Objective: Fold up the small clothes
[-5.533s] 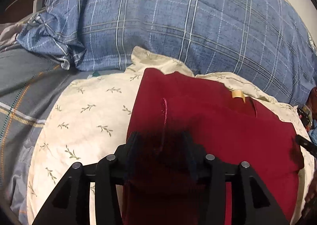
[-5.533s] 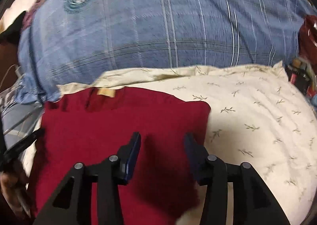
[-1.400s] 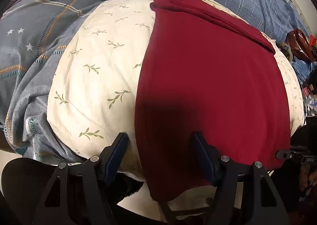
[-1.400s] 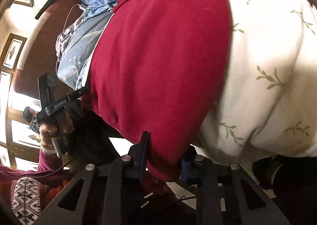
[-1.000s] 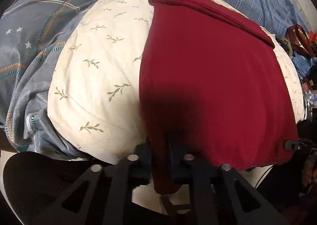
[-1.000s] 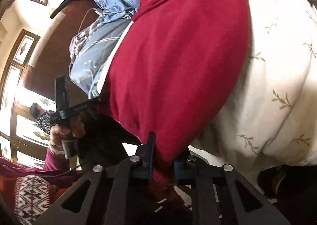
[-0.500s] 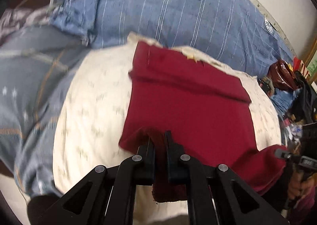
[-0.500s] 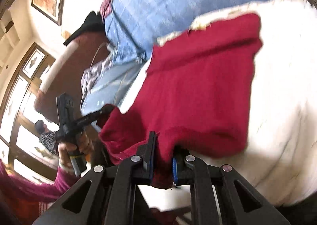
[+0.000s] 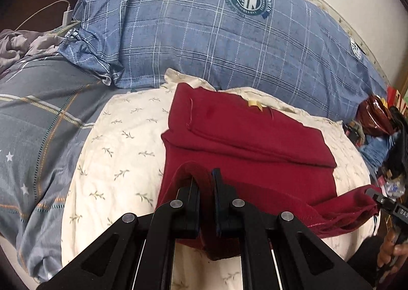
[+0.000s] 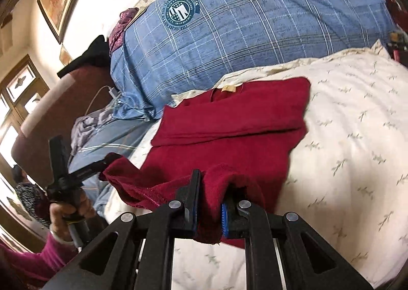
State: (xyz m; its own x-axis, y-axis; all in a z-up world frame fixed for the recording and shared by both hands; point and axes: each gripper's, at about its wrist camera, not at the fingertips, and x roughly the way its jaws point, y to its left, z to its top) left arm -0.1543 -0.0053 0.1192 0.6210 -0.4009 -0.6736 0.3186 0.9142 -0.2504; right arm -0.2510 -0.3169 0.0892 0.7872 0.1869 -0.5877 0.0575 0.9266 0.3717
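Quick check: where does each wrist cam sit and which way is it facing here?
Left wrist: on the left gripper, angled down over the red garment toward the blue pillow; the right gripper and a hand show at right.
Right wrist: on the right gripper, same heading; the left gripper and its hand show at left.
Shared: garment, cream pillow, blue pillow; both jaws shut on the garment's near hem.

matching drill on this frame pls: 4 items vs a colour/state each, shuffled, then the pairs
1. red garment
2. pillow
3. plaid duvet
4. left gripper

A. cream with a leaf print
B. shut on fabric
C. blue with a round crest
D. near edge lifted off the pillow, far part folded over

Pairs: 1-D, 2-A, 3-C, 4-B
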